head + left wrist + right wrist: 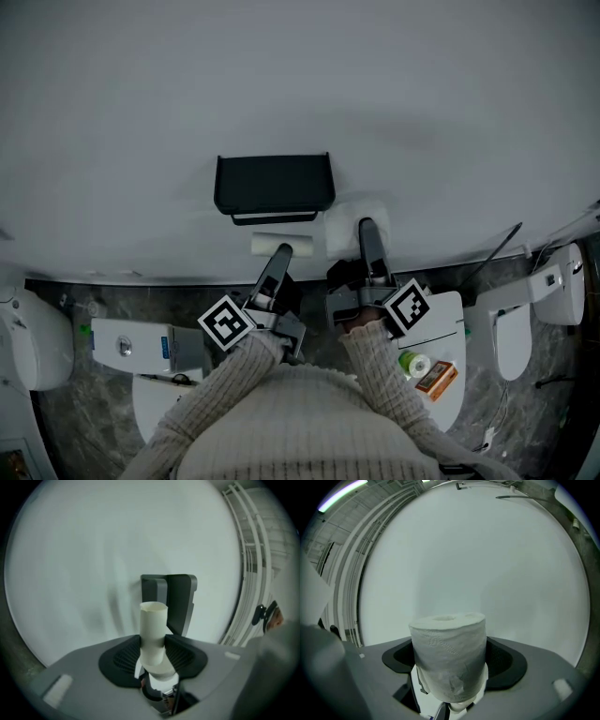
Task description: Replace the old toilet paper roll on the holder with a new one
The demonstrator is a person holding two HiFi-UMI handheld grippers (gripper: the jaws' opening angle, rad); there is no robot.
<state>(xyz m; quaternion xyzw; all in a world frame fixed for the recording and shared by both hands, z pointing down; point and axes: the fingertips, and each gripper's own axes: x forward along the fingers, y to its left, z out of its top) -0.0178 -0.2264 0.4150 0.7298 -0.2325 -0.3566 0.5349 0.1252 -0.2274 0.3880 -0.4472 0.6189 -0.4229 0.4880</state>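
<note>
The black holder (274, 185) hangs on the white wall, with no roll on it; in the left gripper view the holder (171, 602) stands just behind my jaws. My left gripper (279, 258) is shut on the empty cardboard tube (281, 246), just below the holder. In the left gripper view the tube (153, 630) stands upright, pinched low between the pads of the left gripper (153, 656). My right gripper (368, 234) is shut on the new white toilet paper roll (349, 228), to the right of the holder. The roll (449, 653) fills the right gripper (449, 670).
Below me a white box (131, 345) lies on the dark marble floor. A white toilet (33, 337) stands at the left, another (525, 323) at the right. A white lid (448, 330) carries a green roll (413, 364) and an orange box (436, 377).
</note>
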